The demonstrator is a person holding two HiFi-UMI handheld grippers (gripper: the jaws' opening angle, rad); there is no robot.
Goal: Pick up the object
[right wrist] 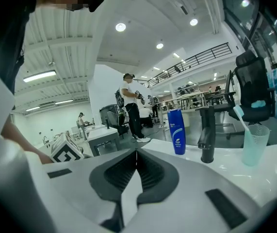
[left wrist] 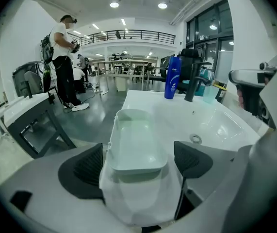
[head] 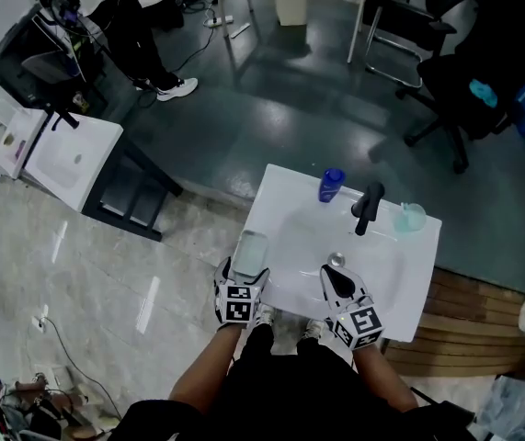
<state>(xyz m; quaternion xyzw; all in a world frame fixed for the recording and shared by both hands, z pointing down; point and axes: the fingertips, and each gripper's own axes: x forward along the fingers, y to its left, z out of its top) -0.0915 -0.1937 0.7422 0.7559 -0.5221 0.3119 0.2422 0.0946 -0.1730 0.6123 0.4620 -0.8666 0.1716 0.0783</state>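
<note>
A pale green rectangular soap dish (head: 250, 249) sits at the left rim of the white washbasin (head: 276, 191). My left gripper (head: 248, 269) is shut on the dish's near end. In the left gripper view the dish (left wrist: 136, 144) fills the gap between the two black pads (left wrist: 82, 171) and points away from me. My right gripper (head: 334, 274) hovers over the basin's front, close to the drain (head: 336, 259). Its jaws (right wrist: 136, 154) are pressed together with nothing between them.
At the back of the basin stand a blue bottle (head: 331, 185), a black faucet (head: 367, 208) and a clear cup (head: 411, 216) with a toothbrush. Another white basin (head: 64, 159) is to the left. A person (head: 129, 16) stands far left. Black office chairs (head: 464, 72) stand behind.
</note>
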